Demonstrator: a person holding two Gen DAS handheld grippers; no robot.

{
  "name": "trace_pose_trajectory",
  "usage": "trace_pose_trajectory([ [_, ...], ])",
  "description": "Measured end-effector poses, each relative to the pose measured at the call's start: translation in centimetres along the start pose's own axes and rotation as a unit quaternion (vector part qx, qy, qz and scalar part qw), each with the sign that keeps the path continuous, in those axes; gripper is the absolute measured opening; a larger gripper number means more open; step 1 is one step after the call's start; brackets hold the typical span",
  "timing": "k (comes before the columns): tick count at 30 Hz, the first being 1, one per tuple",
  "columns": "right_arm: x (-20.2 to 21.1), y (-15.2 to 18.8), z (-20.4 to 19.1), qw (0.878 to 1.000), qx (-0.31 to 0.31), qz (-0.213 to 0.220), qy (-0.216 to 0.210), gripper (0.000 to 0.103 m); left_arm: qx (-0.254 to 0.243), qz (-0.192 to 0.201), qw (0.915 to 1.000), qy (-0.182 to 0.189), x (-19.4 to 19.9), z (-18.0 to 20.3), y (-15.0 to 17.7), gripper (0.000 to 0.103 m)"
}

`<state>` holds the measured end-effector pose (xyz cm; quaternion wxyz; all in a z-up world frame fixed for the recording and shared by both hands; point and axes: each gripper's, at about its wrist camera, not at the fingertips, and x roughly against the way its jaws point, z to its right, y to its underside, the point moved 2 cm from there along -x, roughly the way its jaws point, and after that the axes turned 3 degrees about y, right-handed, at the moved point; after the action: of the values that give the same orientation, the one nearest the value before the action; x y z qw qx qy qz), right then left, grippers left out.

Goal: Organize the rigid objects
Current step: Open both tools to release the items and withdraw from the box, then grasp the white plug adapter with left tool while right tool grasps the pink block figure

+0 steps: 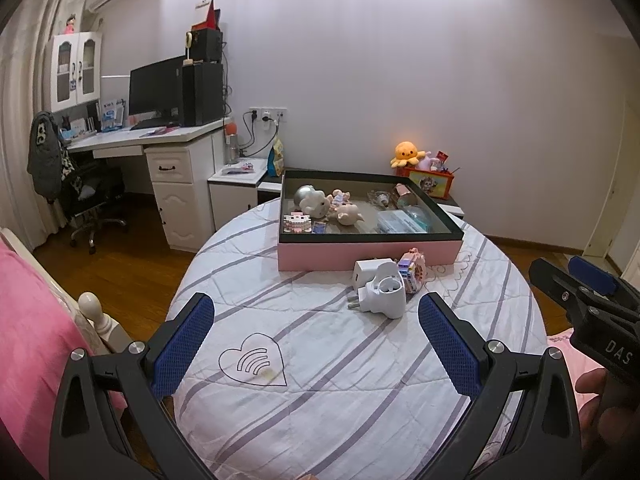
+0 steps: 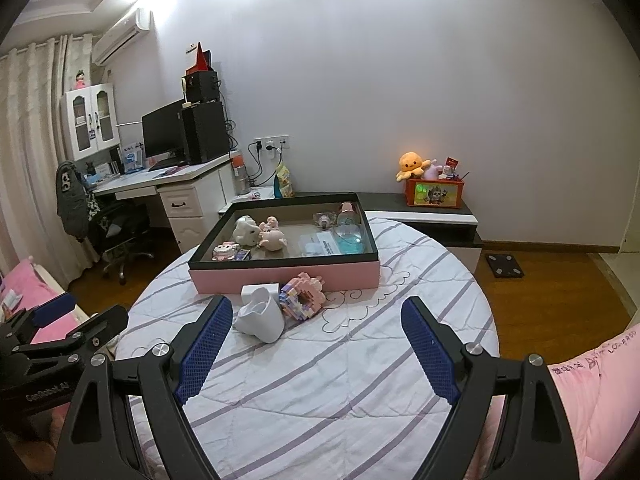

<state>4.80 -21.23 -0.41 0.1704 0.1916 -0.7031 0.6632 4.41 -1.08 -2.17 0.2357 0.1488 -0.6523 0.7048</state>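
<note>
A pink box with a black rim point(image 1: 368, 254) point(image 2: 280, 276) sits on the striped bed cover and holds pig figures, a block toy, a bottle and packets. In front of it lie a white plug charger point(image 1: 382, 288) point(image 2: 260, 314), a white adapter cube point(image 1: 366, 270) and a pastel block toy point(image 1: 412, 272) point(image 2: 302, 296). My left gripper point(image 1: 316, 336) is open and empty, short of the charger. My right gripper point(image 2: 318, 340) is open and empty, just behind the charger and block toy. Each gripper shows at the edge of the other's view.
A white desk point(image 1: 160, 140) with monitor and chair stands at the left. A low cabinet point(image 2: 432, 210) behind the bed carries an orange toy box point(image 2: 434, 194) with plush toys. Pink bedding point(image 1: 24, 320) lies at the left, wood floor around.
</note>
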Motion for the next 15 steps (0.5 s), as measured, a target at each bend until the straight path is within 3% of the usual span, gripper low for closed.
trace_pose_trajectory([
  [6,-1.0,0.5,0.6,1.0,-0.002,-0.012,0.002,0.088,0.0,-0.015,0.9999,0.006,-1.3,0.6,0.5,0.103],
  [15,-4.9,1.7,2.3,0.999,-0.011,-0.051,0.016,0.088,0.012,-0.058,0.9977,0.032,-7.0,2.3,1.6,0.103],
])
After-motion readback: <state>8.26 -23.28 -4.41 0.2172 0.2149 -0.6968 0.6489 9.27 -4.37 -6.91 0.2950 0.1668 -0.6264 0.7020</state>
